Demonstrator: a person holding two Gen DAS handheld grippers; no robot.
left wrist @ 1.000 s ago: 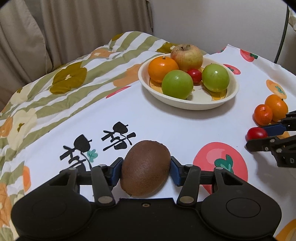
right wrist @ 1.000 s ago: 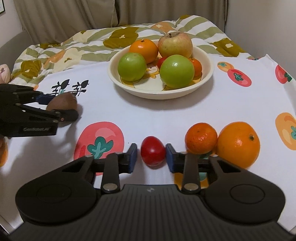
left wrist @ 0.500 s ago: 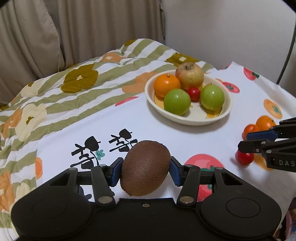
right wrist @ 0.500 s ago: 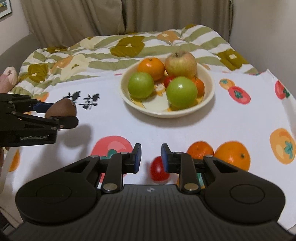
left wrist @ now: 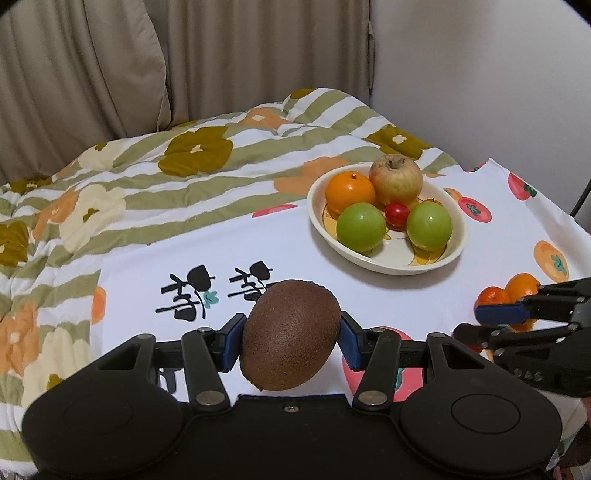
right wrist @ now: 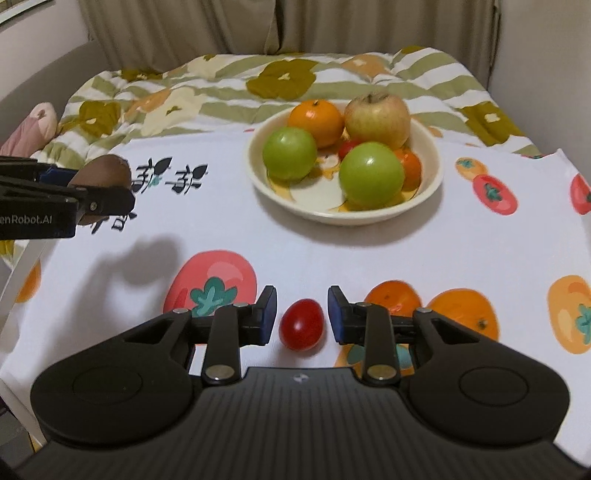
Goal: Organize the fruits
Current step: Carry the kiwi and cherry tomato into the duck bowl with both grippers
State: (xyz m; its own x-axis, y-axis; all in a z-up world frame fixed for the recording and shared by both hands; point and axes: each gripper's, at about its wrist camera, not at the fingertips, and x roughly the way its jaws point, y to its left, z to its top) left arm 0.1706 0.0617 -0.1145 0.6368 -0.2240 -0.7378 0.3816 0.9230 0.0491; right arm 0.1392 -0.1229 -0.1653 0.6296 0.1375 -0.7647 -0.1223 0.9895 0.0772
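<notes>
- Left hand-held gripper, bottom centre of the left wrist view: blue pads clamped on a brown kiwi, one pad on each flank. The kiwi is held clear of the fruit-print cloth.
- The same grip shows at the left edge of the right wrist view, with the kiwi poking up between the black fingers. Its shadow falls on the cloth lower down in the frame.
- Right hand-held gripper, bottom centre of the right wrist view: jaws opening. A cherry tomato sits between the pads with a gap on each side, so it is not gripped. It rests on the cloth.
- Just right of the right pad: a small mandarin and a larger orange, side by side on the cloth and partly hidden behind the finger.
- Mid frame: a cream bowl on the cloth, well apart from both grippers.
- In the bowl, front: two green round fruits, one left and one right.
- In the bowl, back: an orange at left and a yellow-pink apple at right.
- Wedged between them: a small red tomato, plus a small mandarin at the right rim.
- Behind the bowl: a striped floral quilt fills the upper half of the frame.
- Top of frame: beige curtains.
</notes>
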